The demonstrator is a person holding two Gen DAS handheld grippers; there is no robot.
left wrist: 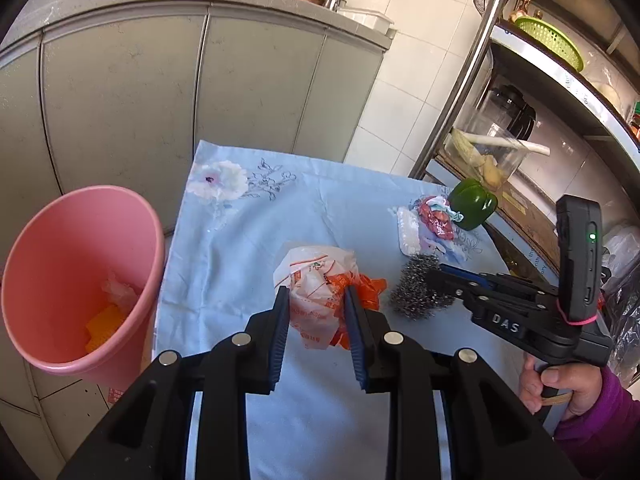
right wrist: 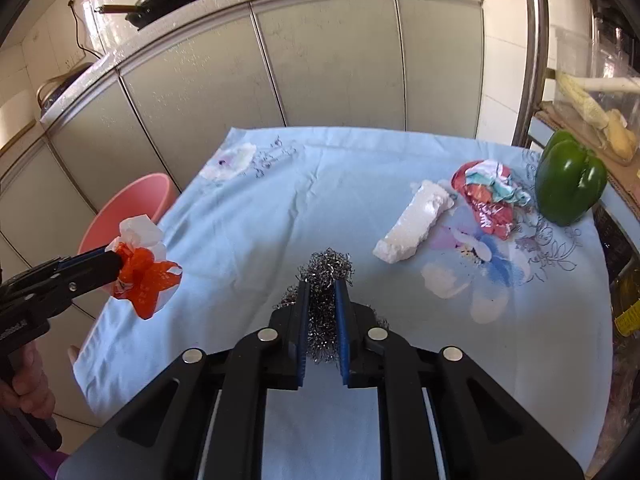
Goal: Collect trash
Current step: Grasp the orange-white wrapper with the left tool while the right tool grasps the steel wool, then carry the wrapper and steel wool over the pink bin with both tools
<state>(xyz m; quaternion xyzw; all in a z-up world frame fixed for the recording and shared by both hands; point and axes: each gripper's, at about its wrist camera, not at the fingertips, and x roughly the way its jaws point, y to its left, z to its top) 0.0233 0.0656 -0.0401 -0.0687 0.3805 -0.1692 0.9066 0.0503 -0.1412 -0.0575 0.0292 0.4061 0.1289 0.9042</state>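
Observation:
My left gripper point(left wrist: 316, 300) is shut on a crumpled orange and white plastic bag point(left wrist: 320, 280) and holds it above the blue flowered tablecloth point(left wrist: 240, 232); the bag also shows in the right wrist view point(right wrist: 144, 264). My right gripper point(right wrist: 322, 288) is shut on a steel wool scrubber point(right wrist: 326, 268), which also shows in the left wrist view point(left wrist: 420, 288). A white foam chunk point(right wrist: 416, 220) and a crumpled red and white wrapper point(right wrist: 490, 196) lie on the cloth at the right. A pink bin point(left wrist: 76, 276) stands left of the table with some trash inside.
A green bell pepper point(right wrist: 570, 178) sits at the table's right edge. A metal shelf rack point(left wrist: 520, 100) with a plastic jug and a green basket stands to the right. Grey cabinets point(right wrist: 320, 60) with pans on top run behind the table.

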